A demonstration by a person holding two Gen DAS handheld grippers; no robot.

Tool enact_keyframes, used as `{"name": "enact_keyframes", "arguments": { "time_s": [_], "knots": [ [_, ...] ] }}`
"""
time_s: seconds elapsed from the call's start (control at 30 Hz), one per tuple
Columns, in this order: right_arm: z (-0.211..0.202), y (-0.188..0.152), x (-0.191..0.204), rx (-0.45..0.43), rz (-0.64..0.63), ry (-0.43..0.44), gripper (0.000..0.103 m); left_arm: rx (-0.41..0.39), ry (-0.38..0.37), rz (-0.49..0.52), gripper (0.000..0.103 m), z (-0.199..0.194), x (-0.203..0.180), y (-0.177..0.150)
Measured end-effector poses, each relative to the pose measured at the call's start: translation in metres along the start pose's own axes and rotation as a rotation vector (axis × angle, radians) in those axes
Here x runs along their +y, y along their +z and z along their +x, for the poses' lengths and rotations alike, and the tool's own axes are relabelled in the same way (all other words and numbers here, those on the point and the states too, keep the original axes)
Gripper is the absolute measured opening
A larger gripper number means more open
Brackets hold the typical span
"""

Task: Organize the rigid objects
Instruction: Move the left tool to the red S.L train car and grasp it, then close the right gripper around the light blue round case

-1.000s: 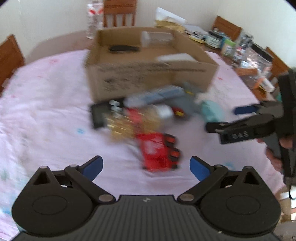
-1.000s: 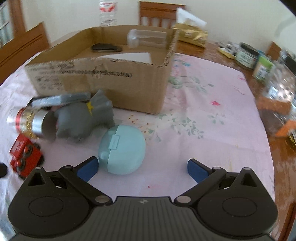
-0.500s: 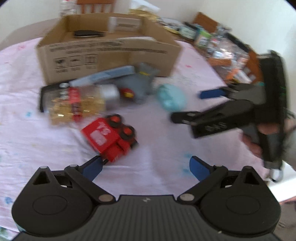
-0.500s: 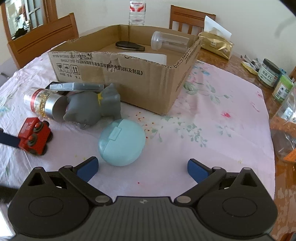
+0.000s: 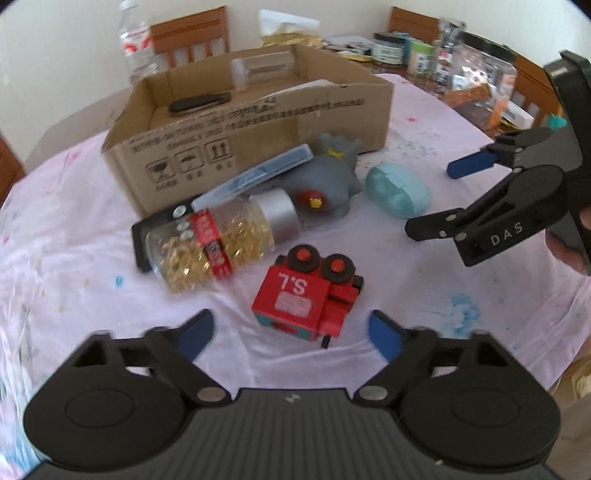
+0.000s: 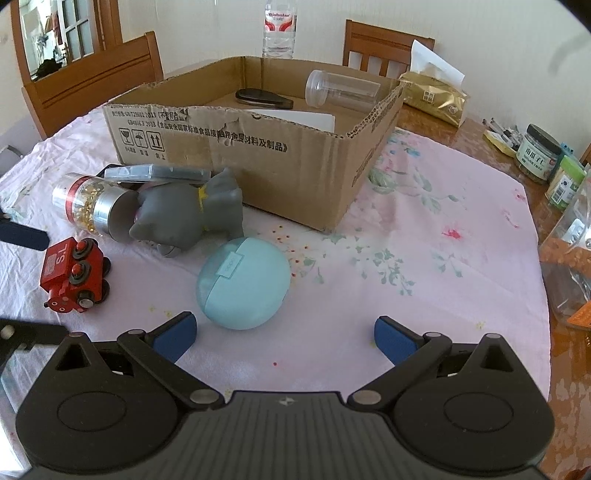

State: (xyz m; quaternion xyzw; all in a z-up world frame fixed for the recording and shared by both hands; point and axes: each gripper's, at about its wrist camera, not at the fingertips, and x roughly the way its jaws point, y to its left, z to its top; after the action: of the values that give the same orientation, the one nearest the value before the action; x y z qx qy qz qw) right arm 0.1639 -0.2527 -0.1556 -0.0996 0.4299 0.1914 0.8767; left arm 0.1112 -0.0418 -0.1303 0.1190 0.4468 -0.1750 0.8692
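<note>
Red toy train (image 5: 308,295), lying on its side on the pink tablecloth (image 5: 66,236) between the blue pads of the left gripper (image 5: 291,334), whose jaws are closing without yet touching it. Black wheels with red hubs face upward; a white "S.L" marks its flank. Right gripper (image 6: 284,334) spread, empty, just beside the teal oval case (image 6: 242,282).

black case (image 5: 142,236): mostly hidden under jar (image 5: 218,243) | bottle (image 6: 279,27): top cut off
</note>
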Motion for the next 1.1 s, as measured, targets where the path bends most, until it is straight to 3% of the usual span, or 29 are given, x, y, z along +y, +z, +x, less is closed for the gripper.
{"name": "enact_keyframes", "arguments": {
  "time_s": [0.17, 0.37, 0.57, 0.87, 1.1],
  "knots": [
    [-0.001, -0.001, 0.001, -0.003, 0.009, -0.007, 0.103, -0.048, -0.033, 0.068, 0.054, 0.001, -0.004, 0.004],
    [0.001, 0.004, 0.009, 0.024, 0.022, -0.013, 0.103, -0.041, 0.01, -0.008, 0.054, -0.004, 0.001, -0.003],
    [0.01, 0.013, 0.036, 0.016, -0.036, 0.035, 0.103, -0.025, 0.064, -0.12, 0.054, -0.013, 0.022, -0.016],
    [0.014, 0.022, 0.051, 0.011, -0.103, 0.089, 0.103, -0.026, 0.065, -0.147, 0.053, -0.011, 0.029, -0.016],
    [0.007, 0.025, 0.038, -0.006, -0.063, 0.053, 0.075, -0.032, 0.058, -0.157, 0.054, -0.011, 0.033, -0.017]
  ]
}}
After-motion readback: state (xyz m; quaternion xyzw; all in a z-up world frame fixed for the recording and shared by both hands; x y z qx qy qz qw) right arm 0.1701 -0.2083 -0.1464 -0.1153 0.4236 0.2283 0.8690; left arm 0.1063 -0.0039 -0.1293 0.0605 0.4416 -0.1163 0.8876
